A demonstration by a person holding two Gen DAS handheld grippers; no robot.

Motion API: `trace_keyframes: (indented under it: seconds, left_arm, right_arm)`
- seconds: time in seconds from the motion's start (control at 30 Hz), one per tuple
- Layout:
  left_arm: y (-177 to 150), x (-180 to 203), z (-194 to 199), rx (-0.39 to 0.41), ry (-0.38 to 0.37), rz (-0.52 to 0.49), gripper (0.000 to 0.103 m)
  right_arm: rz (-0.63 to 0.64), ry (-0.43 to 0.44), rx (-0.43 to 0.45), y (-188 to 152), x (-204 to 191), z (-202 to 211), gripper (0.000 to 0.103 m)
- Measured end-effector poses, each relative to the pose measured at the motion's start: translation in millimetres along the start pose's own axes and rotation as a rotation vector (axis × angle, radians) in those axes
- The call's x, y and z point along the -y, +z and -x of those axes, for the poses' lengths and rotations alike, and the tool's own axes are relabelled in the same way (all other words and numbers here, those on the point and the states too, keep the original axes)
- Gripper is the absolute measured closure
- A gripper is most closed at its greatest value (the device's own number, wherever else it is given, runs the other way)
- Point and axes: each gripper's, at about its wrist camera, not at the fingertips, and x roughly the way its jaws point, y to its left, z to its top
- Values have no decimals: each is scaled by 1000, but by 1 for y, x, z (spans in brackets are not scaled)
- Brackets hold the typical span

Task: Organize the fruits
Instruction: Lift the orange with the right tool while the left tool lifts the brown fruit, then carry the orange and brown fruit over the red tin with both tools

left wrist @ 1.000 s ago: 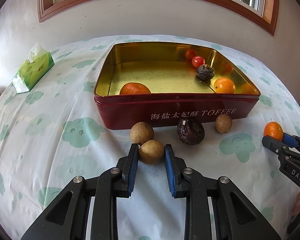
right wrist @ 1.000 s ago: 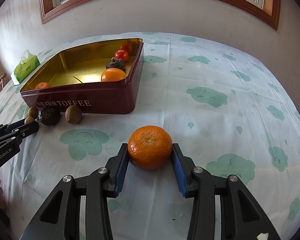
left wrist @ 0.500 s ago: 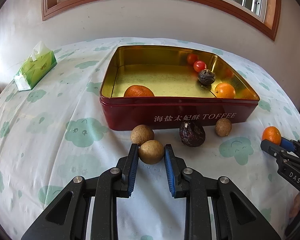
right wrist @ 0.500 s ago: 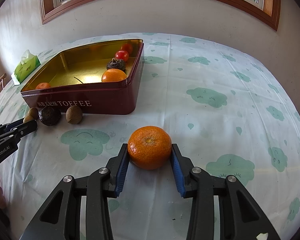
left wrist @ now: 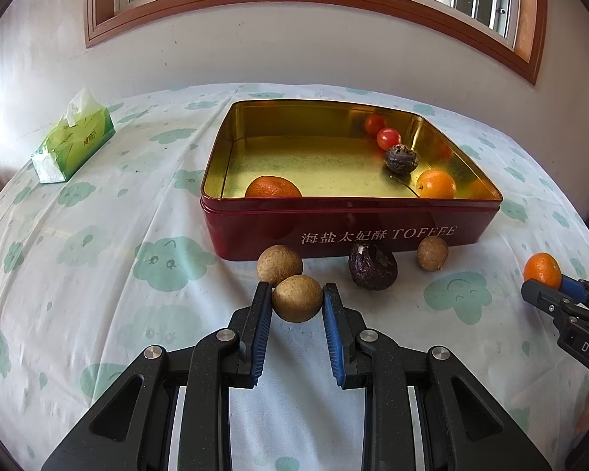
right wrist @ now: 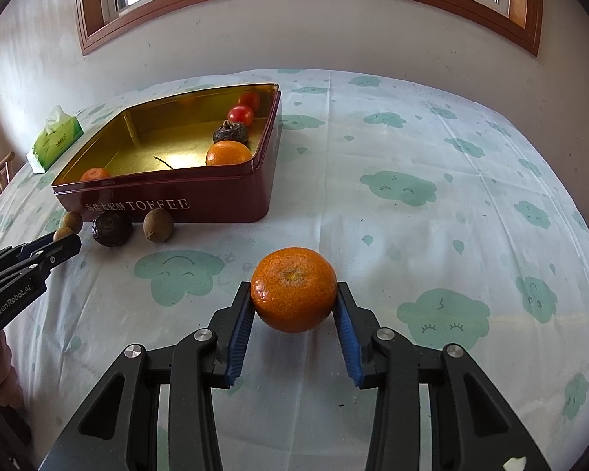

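In the left wrist view, the dark red rectangular toffee tin [left wrist: 349, 231] sits at frame centre on the cloud-patterned cloth-covered tabletop [left wrist: 98, 314]. Inside, a mandarin orange [left wrist: 273, 187] lies lower left, another orange [left wrist: 436, 184] lower right, a wrinkled dark passion fruit [left wrist: 401, 159] and two cherry tomatoes [left wrist: 388, 138] above it. A green tissue pack [left wrist: 72, 141] lies upper left

The red tin [left wrist: 349, 231] carries white lettering on its front wall, Chinese characters "海盐太妃酥" then "TOFFEE"; the left gripper [right wrist: 64, 240] reads "GenRobot.AI" on its side; the right gripper [left wrist: 546, 286] shows "DAS"; the tissue pack's [left wrist: 72, 141] logo is unreadable.
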Motion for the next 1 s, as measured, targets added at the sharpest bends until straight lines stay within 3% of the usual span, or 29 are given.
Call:
trace_keyframes:
  seconds: [0.5,1.0]
  left_arm:
    - [0,1,13,12,-47,-20,76]
    - [56,-7,32,84,-98,-43,76]
  right_arm:
    - [3,30,53,22,-10,22,66]
    - [88,82,82,65,-44,18,65]
